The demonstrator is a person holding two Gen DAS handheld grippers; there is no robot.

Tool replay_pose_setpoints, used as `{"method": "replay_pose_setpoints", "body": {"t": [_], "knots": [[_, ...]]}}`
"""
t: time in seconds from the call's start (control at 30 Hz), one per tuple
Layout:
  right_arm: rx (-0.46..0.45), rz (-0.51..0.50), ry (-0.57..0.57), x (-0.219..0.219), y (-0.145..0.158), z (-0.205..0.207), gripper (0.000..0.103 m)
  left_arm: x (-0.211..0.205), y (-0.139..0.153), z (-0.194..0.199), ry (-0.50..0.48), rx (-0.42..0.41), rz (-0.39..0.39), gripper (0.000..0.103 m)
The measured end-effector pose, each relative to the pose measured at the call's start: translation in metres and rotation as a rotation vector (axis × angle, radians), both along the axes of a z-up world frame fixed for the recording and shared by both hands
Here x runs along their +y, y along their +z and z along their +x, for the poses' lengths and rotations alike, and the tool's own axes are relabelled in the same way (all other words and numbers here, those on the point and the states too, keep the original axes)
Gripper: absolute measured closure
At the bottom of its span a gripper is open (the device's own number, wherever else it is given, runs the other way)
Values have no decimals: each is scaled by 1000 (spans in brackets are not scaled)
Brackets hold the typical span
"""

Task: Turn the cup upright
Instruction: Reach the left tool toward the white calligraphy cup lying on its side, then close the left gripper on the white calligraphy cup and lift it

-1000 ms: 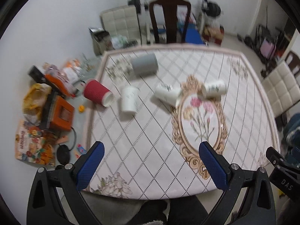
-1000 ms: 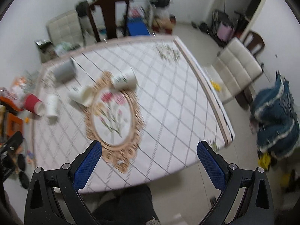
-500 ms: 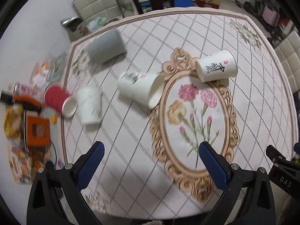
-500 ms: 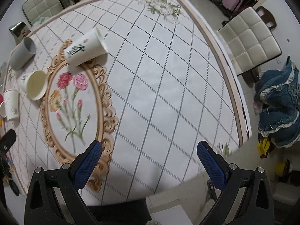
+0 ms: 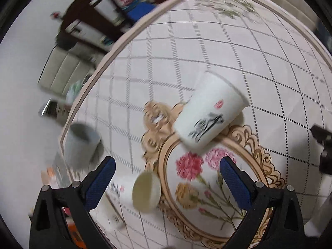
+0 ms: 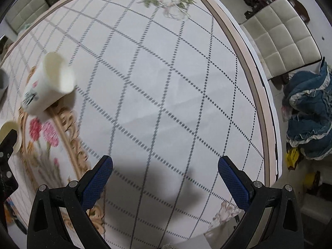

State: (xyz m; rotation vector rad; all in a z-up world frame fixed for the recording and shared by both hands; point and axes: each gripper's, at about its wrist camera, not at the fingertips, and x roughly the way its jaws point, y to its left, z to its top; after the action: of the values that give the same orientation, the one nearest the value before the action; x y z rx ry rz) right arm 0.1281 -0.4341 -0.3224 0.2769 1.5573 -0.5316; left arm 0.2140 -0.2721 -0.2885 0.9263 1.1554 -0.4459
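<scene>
A white paper cup with black ink print (image 5: 209, 112) lies on its side at the top of the gold oval on the tablecloth; it also shows in the right wrist view (image 6: 48, 85). A second white cup (image 5: 141, 191) lies on its side, mouth toward me, between my left gripper's fingers but lower than them. My left gripper (image 5: 168, 180) is open and empty above the table. My right gripper (image 6: 165, 176) is open and empty over bare tablecloth, right of the cups.
A grey cup (image 5: 81, 143) lies near the table's left edge. The table (image 6: 186, 83) has a diamond-pattern cloth. A padded chair (image 6: 284, 39) and blue clothes (image 6: 307, 112) are off the right edge. A dark wooden chair (image 5: 93, 14) stands behind.
Both grippers have dropped closer to the table and moved forward. The left view has swung right, bringing the printed cup near its centre. Both stay open.
</scene>
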Motion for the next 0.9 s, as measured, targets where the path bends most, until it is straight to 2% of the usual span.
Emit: {"method": "replay_pose_setpoints", "body": {"t": [0.07,0.13,0.2,0.3,0.33,0.57,0.6,0.63,0.77,0.9], "knots": [[10,5,-20,-10,-6,2,1,-10,-7,3,-49,12,11,1],[20,7,-37,-19,-12,3,1,-20,-14,4,-99,21,28,6],[32,11,-54,-28,-19,4,1,-29,-20,4,-146,24,41,15],[45,13,-69,-37,-26,6,1,-39,-31,4,-200,44,57,22],[48,16,-74,-40,-29,8,1,-44,-34,4,-214,47,64,27],[64,24,-92,-53,-40,5,1,-64,-53,-3,-296,84,86,30],[66,26,-96,-55,-41,6,1,-65,-56,-3,-304,88,90,34],[65,28,-99,-57,-43,4,1,-66,-59,-4,-310,95,94,43],[64,22,-102,-49,-38,1,1,-67,-61,-4,-311,95,93,44],[61,20,-104,-53,-36,-6,1,-65,-56,0,-272,100,71,45]]}}
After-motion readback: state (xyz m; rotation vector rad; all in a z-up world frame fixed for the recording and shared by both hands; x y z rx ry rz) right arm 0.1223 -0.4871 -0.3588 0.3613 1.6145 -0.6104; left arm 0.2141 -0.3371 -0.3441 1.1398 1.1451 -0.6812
